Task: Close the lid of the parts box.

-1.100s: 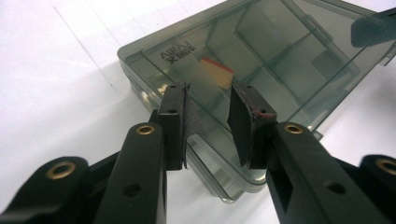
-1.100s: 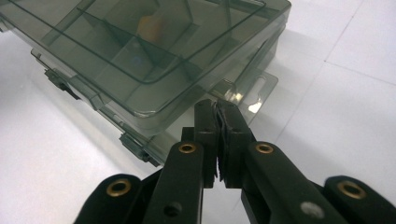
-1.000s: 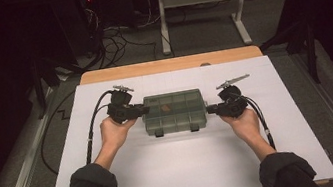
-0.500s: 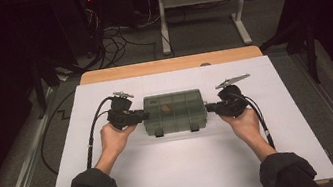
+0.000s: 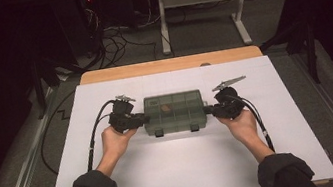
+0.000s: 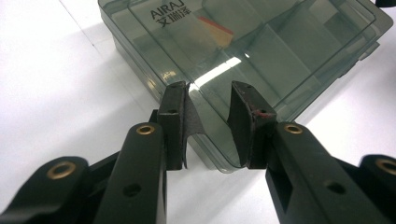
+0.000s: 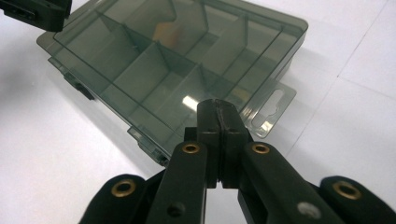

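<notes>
- One smoky grey-green, see-through plastic organiser box [image 5: 175, 112] with a shut lid is seen lying flat on the white sheet [image 5: 187, 171] that covers the wooden table [image 5: 170, 64], in the middle of the sheet and between the two tools.
- Two black two-jaw grippers are counted, one in each hand: the left gripper [image 5: 141, 120] at the box's left end and the right gripper [image 5: 209, 110] at its right end.
- Two small latches [image 5: 159, 133] are made out on the box's near edge.
- The box is divided by partitions into several compartments; a full count cannot be made from these views.
- One small orange-brown item [image 5: 164, 107] is seen in a compartment of the far row, left of centre; what it is cannot be told through the tinted lid.
- In the left gripper view, the left gripper [image 6: 212, 122] is held with its jaws apart, a rounded corner of the box [image 6: 261, 51] lying in the gap; whether the pads press on it cannot be told.
- In the right gripper view, the right gripper [image 7: 219, 122] is seen with its jaws together, just at the box's [image 7: 177, 60] edge beside a clear hang tab [image 7: 272, 108]; whether anything is pinched between them is hidden.
- The person's forearms are cut off at the bottom of the high view.
</notes>
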